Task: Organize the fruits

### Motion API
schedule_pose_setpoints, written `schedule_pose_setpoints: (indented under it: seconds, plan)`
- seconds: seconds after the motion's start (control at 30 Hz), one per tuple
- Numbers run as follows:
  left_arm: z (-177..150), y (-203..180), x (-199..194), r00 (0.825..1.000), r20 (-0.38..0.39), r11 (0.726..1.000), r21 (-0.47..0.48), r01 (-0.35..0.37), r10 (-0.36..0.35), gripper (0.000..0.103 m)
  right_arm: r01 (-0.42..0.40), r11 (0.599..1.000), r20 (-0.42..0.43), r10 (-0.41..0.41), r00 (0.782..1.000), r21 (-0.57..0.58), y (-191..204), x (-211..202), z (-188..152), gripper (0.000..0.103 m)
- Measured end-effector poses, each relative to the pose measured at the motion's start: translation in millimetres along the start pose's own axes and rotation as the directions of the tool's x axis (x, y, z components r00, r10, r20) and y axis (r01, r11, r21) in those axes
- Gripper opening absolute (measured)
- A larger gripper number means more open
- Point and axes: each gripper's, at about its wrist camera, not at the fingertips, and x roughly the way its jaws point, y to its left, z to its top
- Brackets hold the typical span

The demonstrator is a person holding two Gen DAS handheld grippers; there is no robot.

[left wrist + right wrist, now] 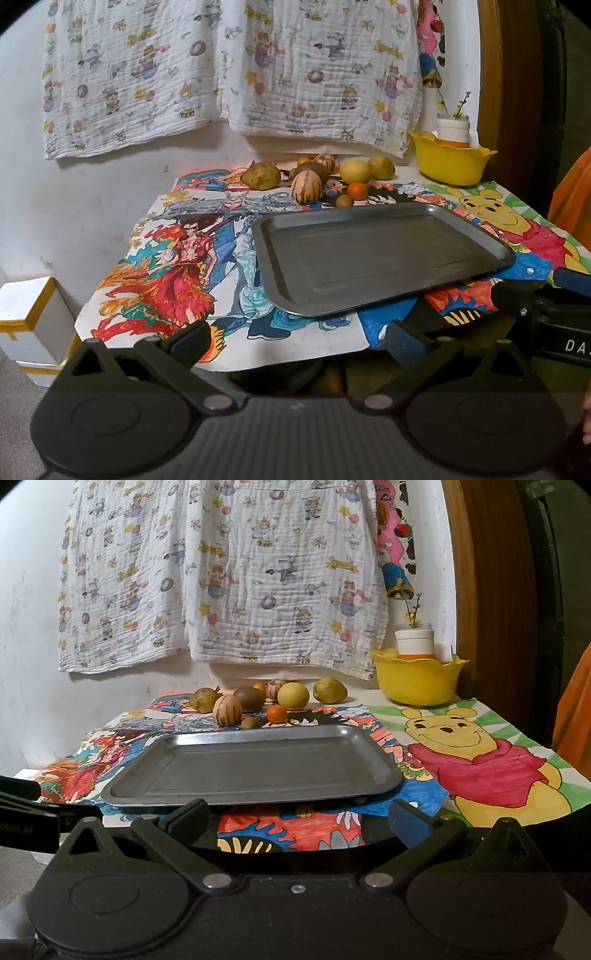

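While the flat grey metal tray [251, 768] lies bare: nothing sorted, loose fruits [258, 701] waiting behind; left gripper [295, 341], right gripper [299, 821] gaping, empty.

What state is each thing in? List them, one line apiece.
Metal tray: empty, flat on the table.
Fruits: loose in a cluster behind the tray, none on it.
Yellow bowl: upright, holding a white jar.
Patterned cloth: hanging on the wall.
Left gripper: open, holding nothing.
Right gripper: open, holding nothing.
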Motion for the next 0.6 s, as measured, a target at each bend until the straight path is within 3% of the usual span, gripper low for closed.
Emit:
schedule_pose_setpoints:
  seconds: [0.6]
  plan:
    - [0.0,0.0,-0.1,1.0,0.002,1.0,0.0,0.001,-0.001,0.103,0.0,1.0,0.003,0.0,1.0,0.0,0.7,-0.9,-0.1,0.103]
